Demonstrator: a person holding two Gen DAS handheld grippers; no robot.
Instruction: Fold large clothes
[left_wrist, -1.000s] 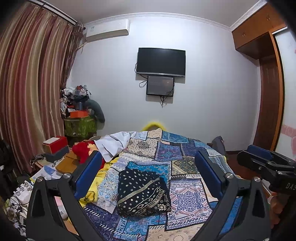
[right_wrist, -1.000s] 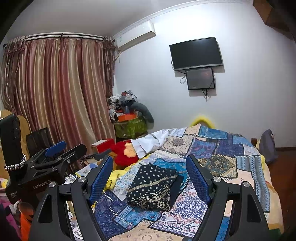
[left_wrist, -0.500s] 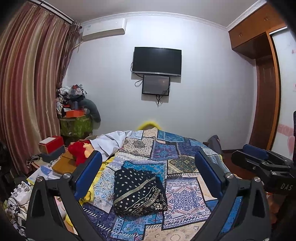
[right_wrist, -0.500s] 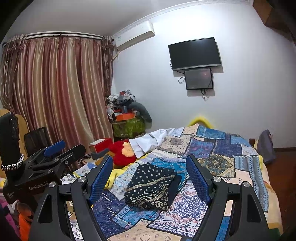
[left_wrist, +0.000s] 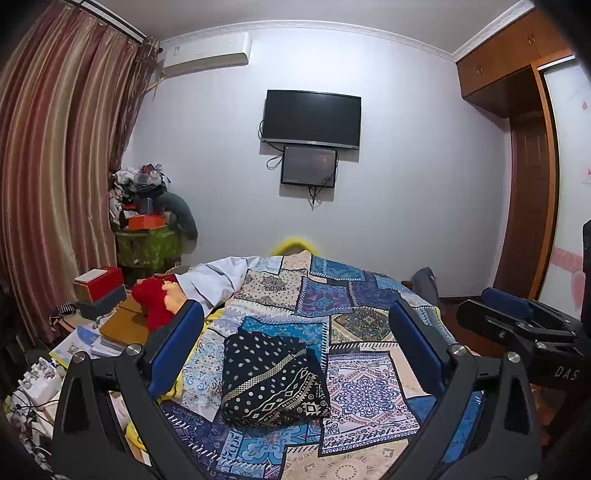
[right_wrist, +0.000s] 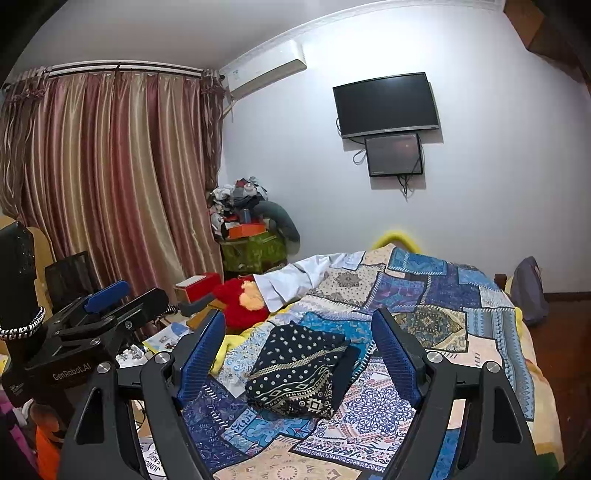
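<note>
Dark patterned garment (left_wrist: 271, 380) is sitting folded mid-bed (left_wrist: 369, 387), nearer the left edge. Both grippers (left_wrist: 295, 354) (right_wrist: 299, 354) are hovering, jaws wide and empty. Folding's looking done; probably fetching another next.

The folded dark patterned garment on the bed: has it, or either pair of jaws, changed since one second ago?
Nothing visibly changed. The folded dark patterned garment lies in the same place on the patchwork bedspread; both the left gripper and the right gripper hover with jaws open and empty.

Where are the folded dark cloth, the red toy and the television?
folded dark cloth (left_wrist: 271, 380), left wrist view, middle of its top.
red toy (left_wrist: 153, 304), left wrist view, its red fur.
television (right_wrist: 384, 103), right wrist view, middle of its screen.
</note>
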